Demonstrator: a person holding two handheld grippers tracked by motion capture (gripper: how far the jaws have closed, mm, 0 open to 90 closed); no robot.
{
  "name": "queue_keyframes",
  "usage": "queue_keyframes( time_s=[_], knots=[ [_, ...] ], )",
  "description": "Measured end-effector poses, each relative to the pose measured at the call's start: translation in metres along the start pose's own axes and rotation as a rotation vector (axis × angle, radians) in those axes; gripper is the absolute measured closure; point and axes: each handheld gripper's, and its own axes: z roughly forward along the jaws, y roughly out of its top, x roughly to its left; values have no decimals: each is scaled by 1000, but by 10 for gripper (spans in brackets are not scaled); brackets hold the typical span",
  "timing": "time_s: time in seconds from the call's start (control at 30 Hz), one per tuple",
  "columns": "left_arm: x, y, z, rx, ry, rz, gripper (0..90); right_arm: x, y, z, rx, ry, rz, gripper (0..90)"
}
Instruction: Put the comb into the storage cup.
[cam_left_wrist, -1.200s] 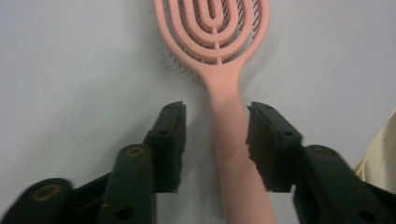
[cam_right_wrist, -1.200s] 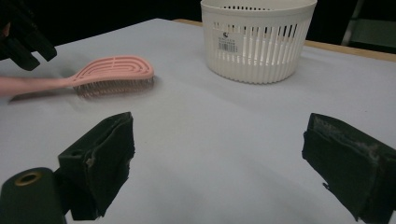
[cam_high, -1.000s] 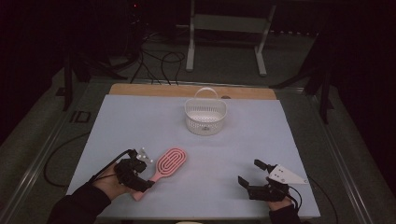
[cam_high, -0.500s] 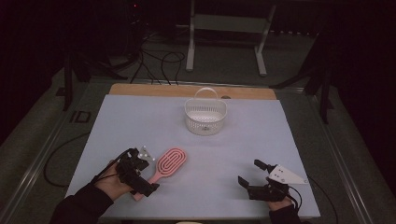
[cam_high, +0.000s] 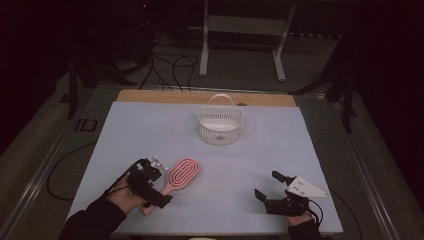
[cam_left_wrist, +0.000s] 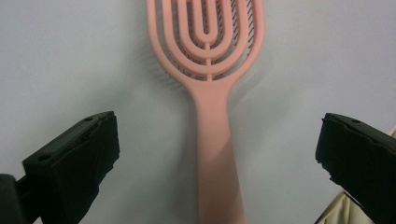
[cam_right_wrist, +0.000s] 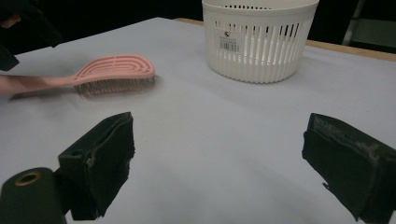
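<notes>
One white slotted plastic basket (cam_high: 220, 125) with a hoop handle is seen standing upright toward 12 o'clock on the pale sheet (cam_high: 150, 130) that covers the table; nothing can be made out inside it from the high view, and its interior is hidden in the right gripper view, where a small label is seen on its wall (cam_right_wrist: 261, 42). One pink hairbrush (cam_high: 179, 175) is counted, lying flat on the sheet at about 7 o'clock from the basket and well apart from it, bristles down, its oval vented head pointed toward 1 o'clock and its handle toward 7 o'clock. Two grippers are counted. The left gripper (cam_high: 150, 187) is held over the brush handle at roughly 8 o'clock on the sheet; in the left gripper view its jaws are seen spread wide, one on each side of the handle (cam_left_wrist: 217, 154), neither touching it, so nothing is gripped. The right gripper (cam_high: 272, 192) is held low near 5 o'clock, its grey three-cornered plate on top, and its jaws are likewise parted wide over bare sheet, with nothing between them. Dark cables (cam_high: 170, 65) are seen trailing on the floor beyond the table's 12 o'clock edge, beside a white metal stand (cam_high: 240, 30).
</notes>
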Motion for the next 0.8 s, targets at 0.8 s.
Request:
queue_keyframes(
  time_s=[0.8],
  knots=[
    [-2, 8, 21, 89, -36, -30, 8, 0, 0, 0, 0, 3, 0, 90]
  ],
)
